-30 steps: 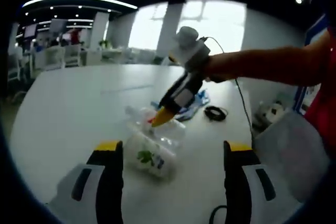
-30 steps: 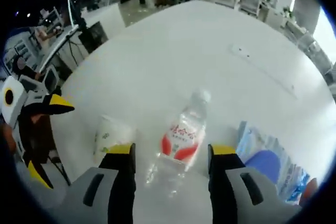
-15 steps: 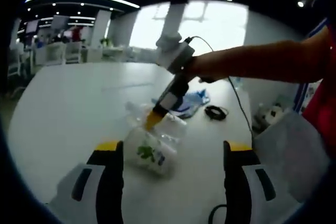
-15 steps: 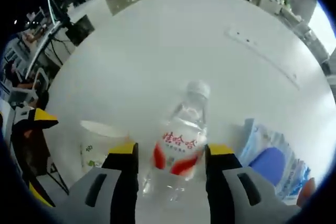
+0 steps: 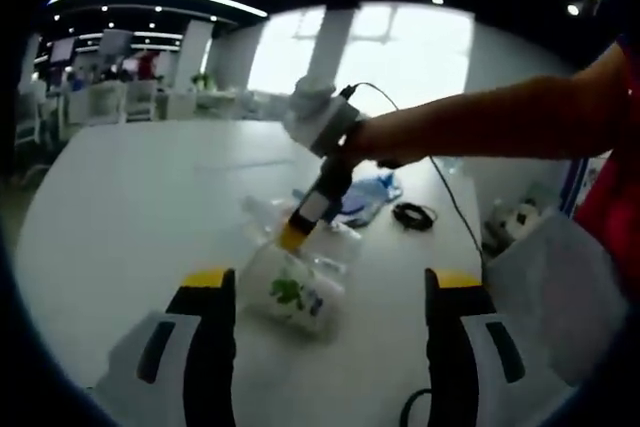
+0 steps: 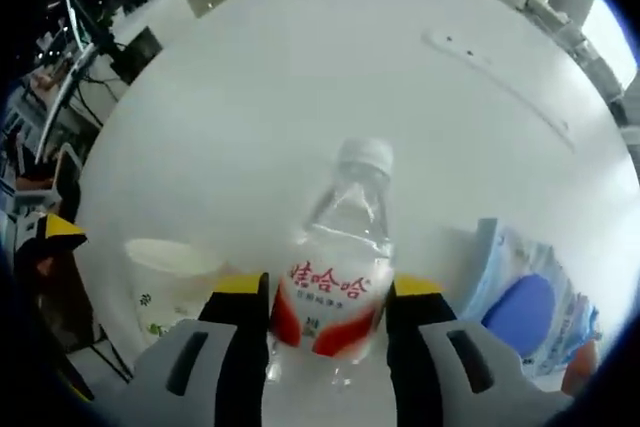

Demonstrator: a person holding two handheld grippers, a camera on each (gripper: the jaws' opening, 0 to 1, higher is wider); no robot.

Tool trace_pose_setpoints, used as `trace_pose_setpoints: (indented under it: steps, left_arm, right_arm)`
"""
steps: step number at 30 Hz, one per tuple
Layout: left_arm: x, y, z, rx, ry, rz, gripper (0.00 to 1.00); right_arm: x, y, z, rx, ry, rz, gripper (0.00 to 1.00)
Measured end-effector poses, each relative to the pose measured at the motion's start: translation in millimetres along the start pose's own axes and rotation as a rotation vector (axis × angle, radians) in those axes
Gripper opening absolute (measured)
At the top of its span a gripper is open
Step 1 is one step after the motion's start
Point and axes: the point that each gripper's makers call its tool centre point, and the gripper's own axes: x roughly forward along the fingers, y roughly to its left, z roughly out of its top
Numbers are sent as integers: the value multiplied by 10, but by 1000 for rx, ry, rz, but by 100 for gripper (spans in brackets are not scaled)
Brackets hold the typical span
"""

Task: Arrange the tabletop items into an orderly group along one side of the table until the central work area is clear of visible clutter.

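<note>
Since 1 s ago, the water bottle point(image 6: 335, 267) is brought between the right gripper point(image 6: 322, 299)'s jaws, seemingly clasped; its long axis runs forward along them. Beside it stands the paper cup point(image 6: 170, 282). Held spread, the left gripper point(image 5: 330, 292) faces both.

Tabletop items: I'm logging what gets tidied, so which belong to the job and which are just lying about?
Job items:
water bottle, between the right gripper jaws
paper cup, on its side ahead of the left gripper
blue packet

Lying about:
black cable on the white table
desks and chairs in the background
</note>
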Motion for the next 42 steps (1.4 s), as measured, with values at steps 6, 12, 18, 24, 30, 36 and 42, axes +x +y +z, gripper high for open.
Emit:
trace_pose_setpoints:
  steps: [6, 12, 18, 24, 30, 36, 42]
  left_arm:
    - [-16, 26, -23, -4, 2, 2, 74]
    - [-39, 46, -32, -7, 3, 7, 74]
    - [-47, 60, -39, -10, 4, 11, 73]
    - [-49, 43, -55, -12, 12, 9, 73]
    - [-53, 42, -52, -11, 16, 10, 73]
    - [-50, 33, -45, -9, 18, 10, 72]
    - [-49, 11, -51, -7, 21, 8, 72]
  right_arm:
    - [42, -16, -5, 34, 22, -6, 47]
    - [34, -17, -5, 52, 31, -22, 45]
    - [40, -23, 12, 62, 27, -29, 43]
    - [29, -37, 27, 60, 7, -35, 41]
    - [-17, -39, 22, 56, -11, -34, 40]
    - [-78, -32, 91, 52, -47, -28, 39]
    - [-133, -15, 154, 49, -78, -25, 39]
